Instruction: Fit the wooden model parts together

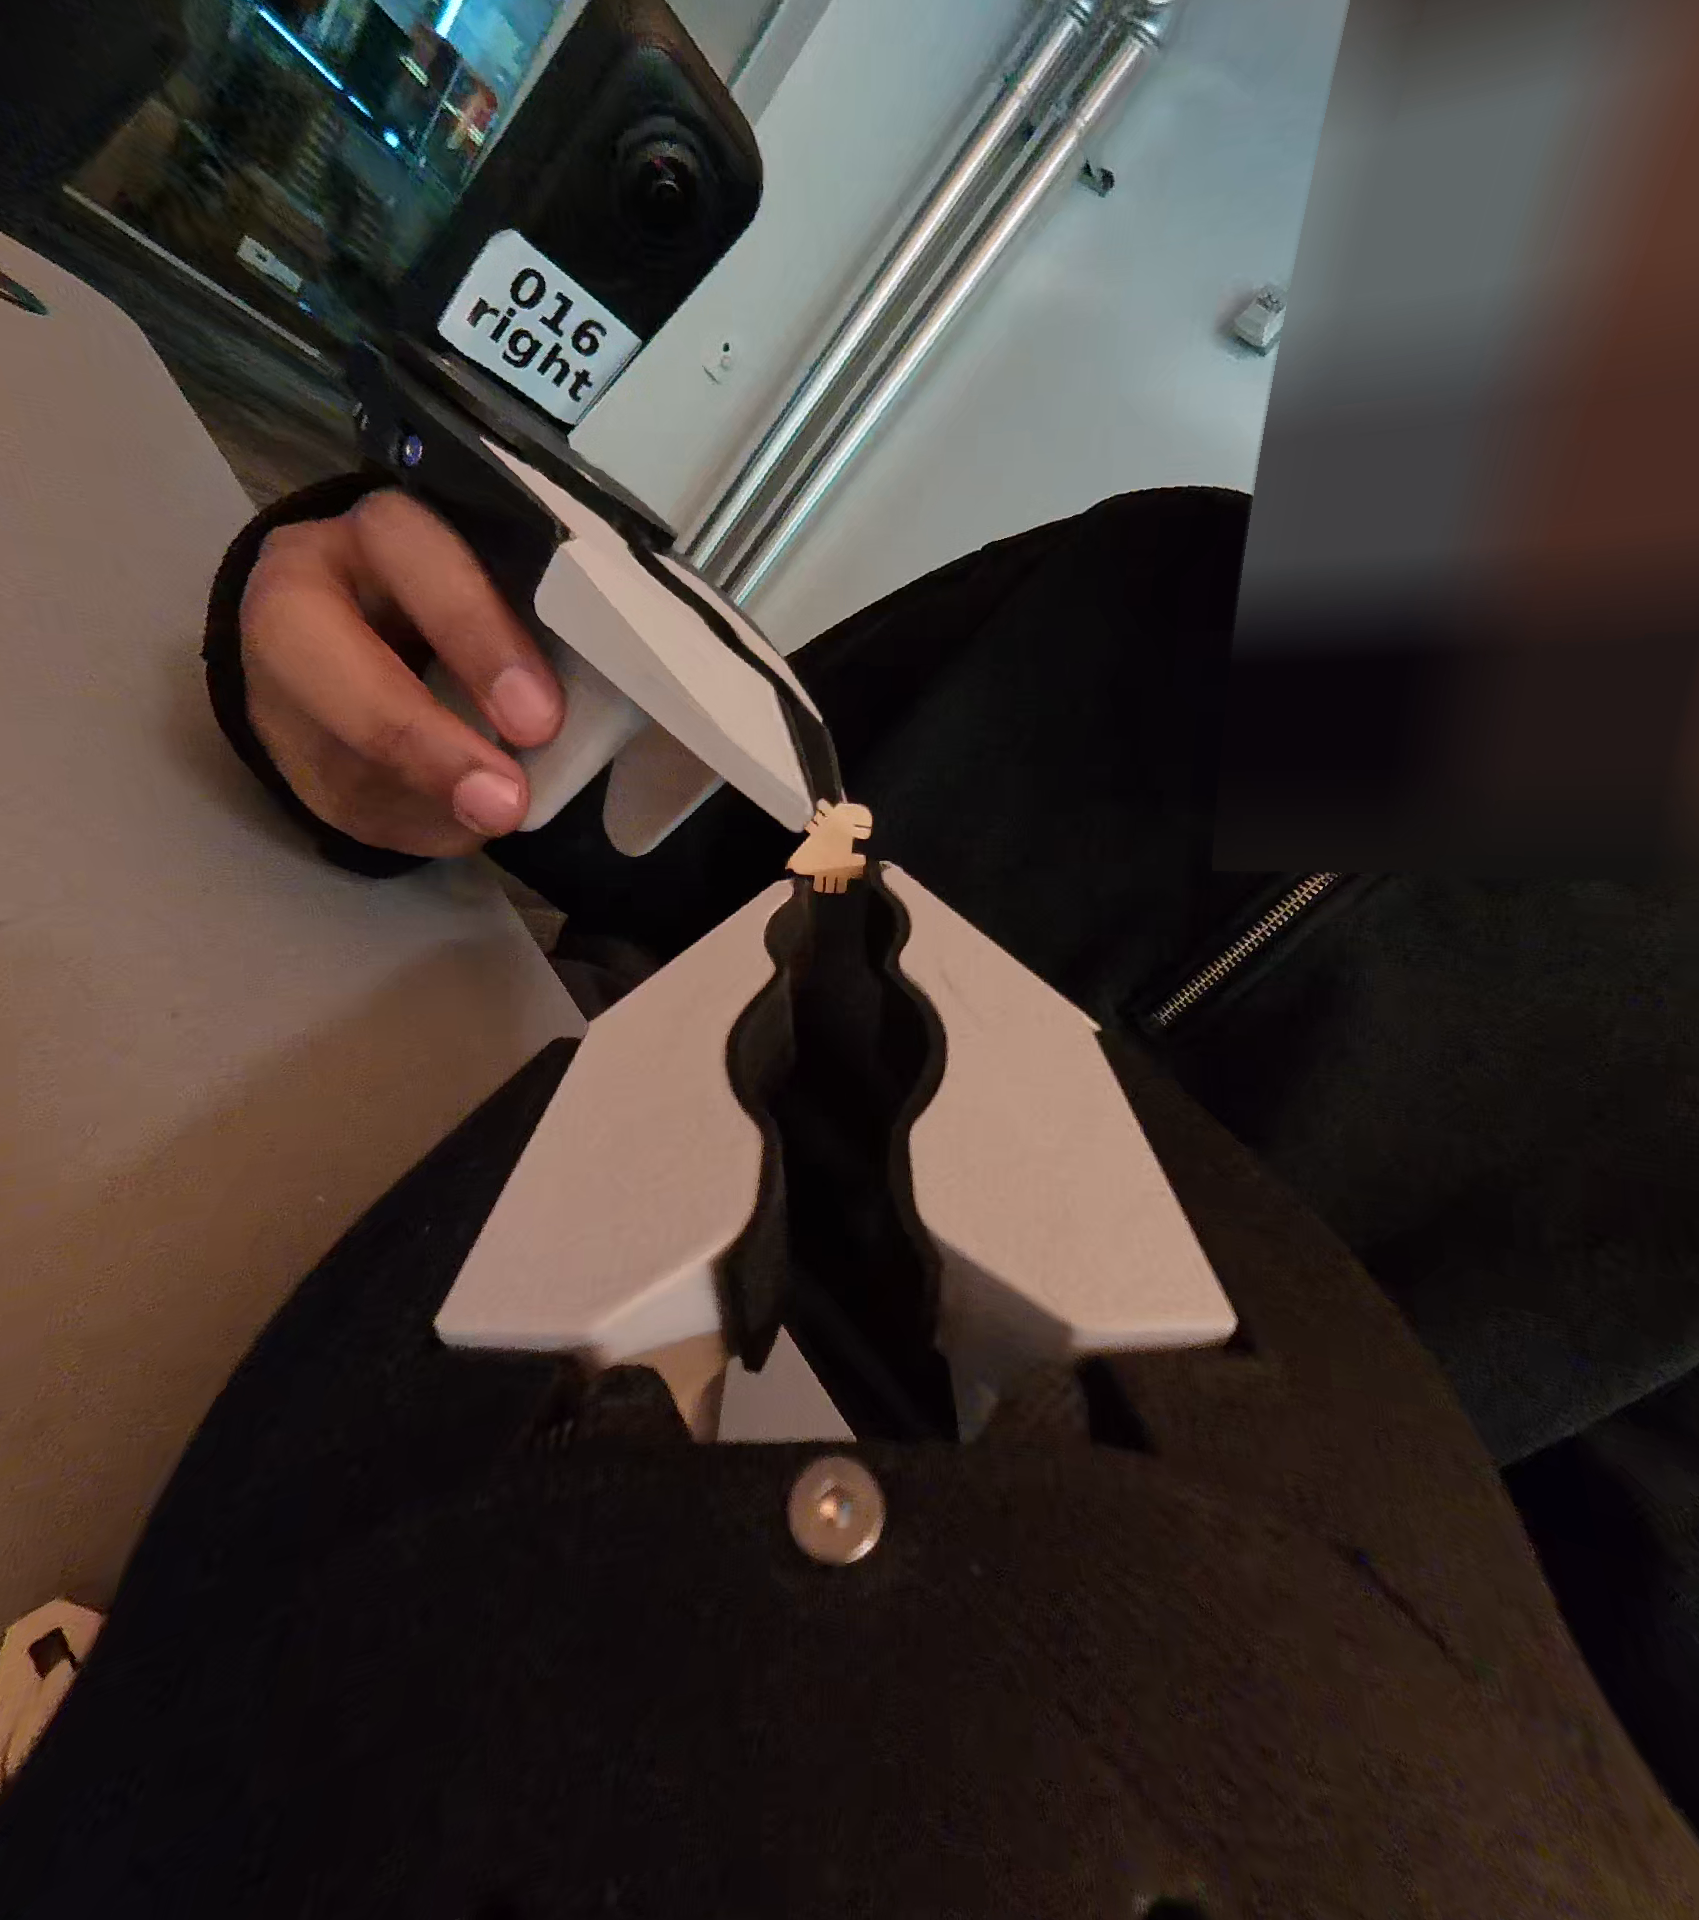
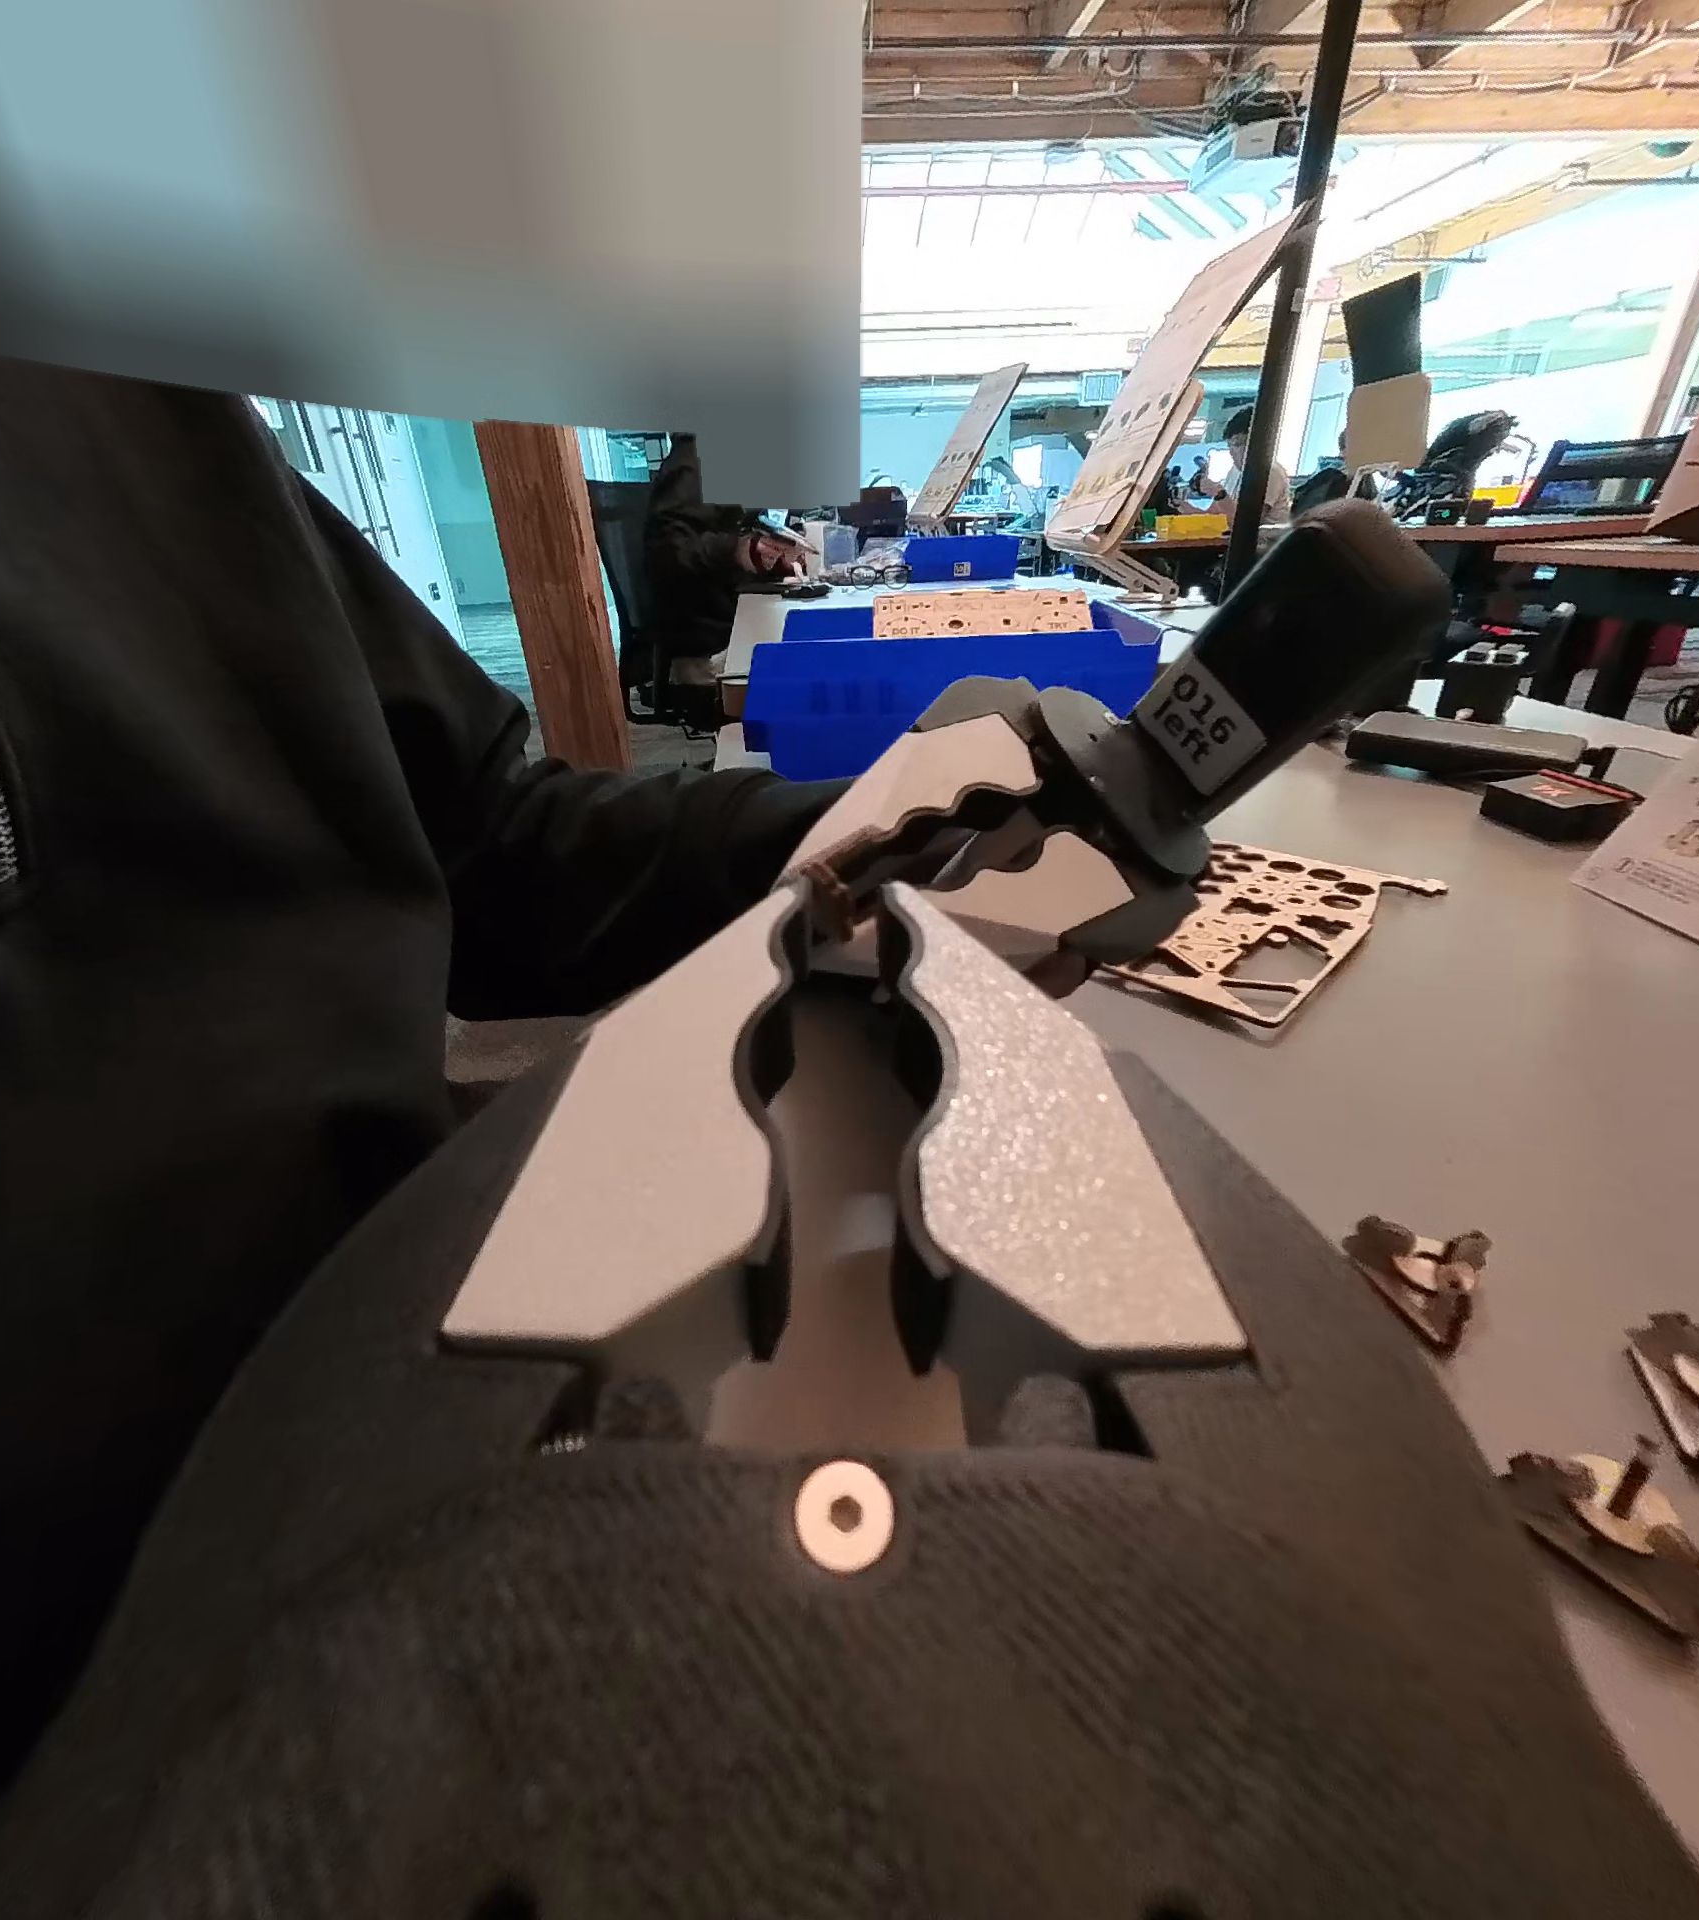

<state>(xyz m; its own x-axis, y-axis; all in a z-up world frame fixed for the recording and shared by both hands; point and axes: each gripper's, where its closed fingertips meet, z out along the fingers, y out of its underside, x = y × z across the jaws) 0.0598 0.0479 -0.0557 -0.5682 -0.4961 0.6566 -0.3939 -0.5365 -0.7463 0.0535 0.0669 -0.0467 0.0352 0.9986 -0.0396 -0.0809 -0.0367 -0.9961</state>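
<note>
Tan plywood puzzle piece (image 1: 832, 847) is pinched at opposite ends by the nearly closed left gripper (image 1: 829, 881) and right gripper (image 2: 829, 914), held up off the table (image 2: 1447, 1091), probably for fitting.

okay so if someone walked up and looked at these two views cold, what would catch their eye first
Two grey grippers meet tip to tip in mid-air over the table edge, the left gripper and the right gripper both pinching one small tan wooden piece, in front of a person's black zip jacket. To the right on the grey table lie a punched-out wooden sheet and three small assembled wooden pieces.
</note>
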